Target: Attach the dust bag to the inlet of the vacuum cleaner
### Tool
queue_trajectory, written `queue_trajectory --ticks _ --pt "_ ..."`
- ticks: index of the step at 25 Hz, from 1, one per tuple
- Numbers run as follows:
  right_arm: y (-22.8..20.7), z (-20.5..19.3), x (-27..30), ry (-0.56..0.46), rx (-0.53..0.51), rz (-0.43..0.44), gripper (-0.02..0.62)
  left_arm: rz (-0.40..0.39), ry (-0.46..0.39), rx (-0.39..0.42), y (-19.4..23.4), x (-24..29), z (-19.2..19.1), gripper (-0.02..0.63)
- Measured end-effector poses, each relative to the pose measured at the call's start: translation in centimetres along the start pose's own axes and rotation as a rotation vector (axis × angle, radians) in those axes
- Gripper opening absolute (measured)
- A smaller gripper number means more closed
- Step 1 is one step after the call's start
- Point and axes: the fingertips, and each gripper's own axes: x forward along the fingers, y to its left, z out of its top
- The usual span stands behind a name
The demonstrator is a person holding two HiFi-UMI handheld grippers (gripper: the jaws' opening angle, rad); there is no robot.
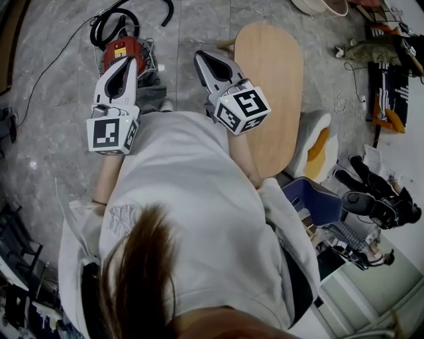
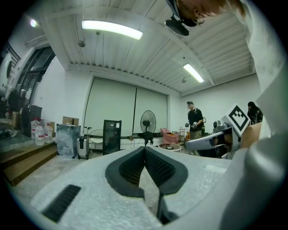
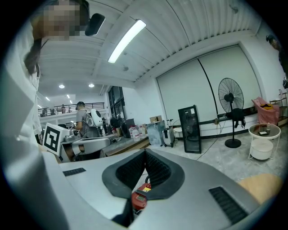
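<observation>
The person's brown hair (image 1: 142, 265) and white cloth shirt (image 1: 192, 198) fill the near part of the head view. Just beyond them, both hands hold their tools out over the floor. The white-and-black left gripper (image 1: 130, 62) has its ribbed pads pressed together with nothing between them. The silver-grey right gripper (image 1: 200, 57) is closed the same way and is also empty. Through the slot below its pads, only a sliver of red shows, far beneath.

That red belongs to the small red vacuum cleaner (image 1: 119, 48), which sits on the grey marbled floor (image 1: 53, 86) past the left gripper's tip. Its black hose (image 1: 109, 20) is coiled behind it. A soft grey piece (image 1: 151, 87) lies against the vacuum cleaner's near side, half covered by the left gripper. I cannot tell whether it is the dust bag, or whether it is seated on the inlet. A pale oval wooden worktop (image 1: 271, 79) stands to the right, well apart from the machine.

Empty, closed grippers held clear of the vacuum cleaner fit two stages — the bag waiting to be picked up, or the bag already fitted and let go. Either way, I judge that the inlet needs to come into plain sight before anything else is decided.
</observation>
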Motion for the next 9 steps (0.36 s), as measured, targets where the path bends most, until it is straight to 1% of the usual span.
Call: queue_trajectory --ticks 9 --pt "0.16 -0.17 0.37 0.002 -0.006 -0.001 0.002 0.011 0.003 -0.006 0.64 -0.3 -0.42 0.017"
